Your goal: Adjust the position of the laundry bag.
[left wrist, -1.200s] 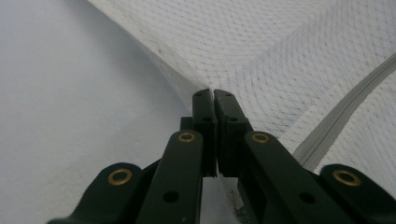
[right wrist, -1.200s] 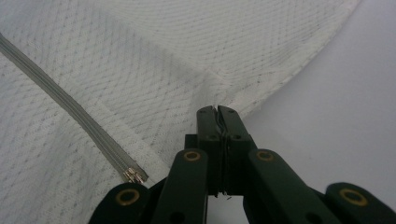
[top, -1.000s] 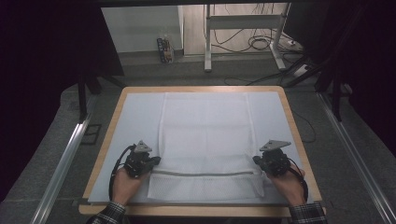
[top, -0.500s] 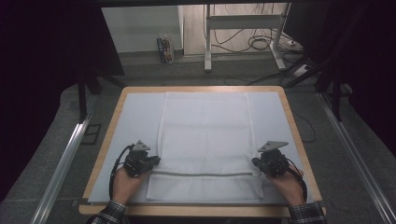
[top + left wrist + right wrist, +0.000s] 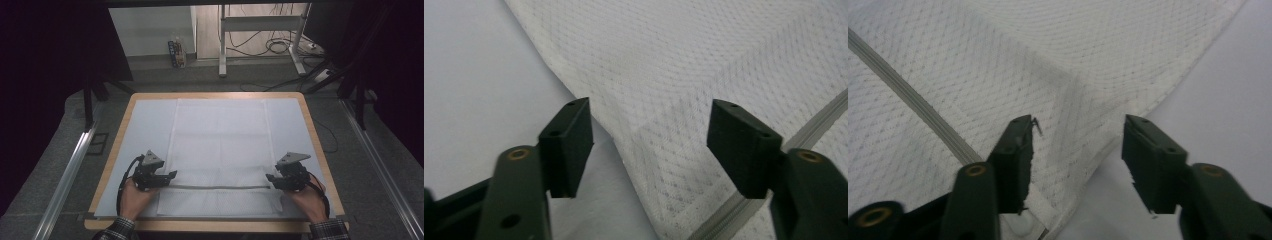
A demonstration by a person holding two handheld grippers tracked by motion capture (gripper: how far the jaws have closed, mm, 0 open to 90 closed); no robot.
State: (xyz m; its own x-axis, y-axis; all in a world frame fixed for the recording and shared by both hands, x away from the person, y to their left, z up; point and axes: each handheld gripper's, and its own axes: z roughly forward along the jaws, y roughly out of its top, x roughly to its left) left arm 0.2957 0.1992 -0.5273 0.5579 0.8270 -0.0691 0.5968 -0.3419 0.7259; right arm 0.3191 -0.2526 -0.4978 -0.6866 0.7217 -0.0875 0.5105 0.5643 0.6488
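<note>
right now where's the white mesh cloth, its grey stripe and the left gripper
white mesh cloth (image 5: pixel 220 135), high view, its middle
grey stripe (image 5: pixel 220 187), high view, mid-length
left gripper (image 5: pixel 649 145), left gripper view, between its open jaws

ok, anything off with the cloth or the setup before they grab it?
Nothing stands out. The white mesh cloth lies flat and roughly square on the table, its grey stripe straight. Left gripper and right gripper are open at opposite side edges, jaws straddling the hem.

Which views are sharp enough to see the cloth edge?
High view: table lit, surroundings dark, white mesh cloth lacks fine detail. Left gripper view: weave sharp, left gripper blurred. Right gripper view: edge clear, right gripper soft.
</note>
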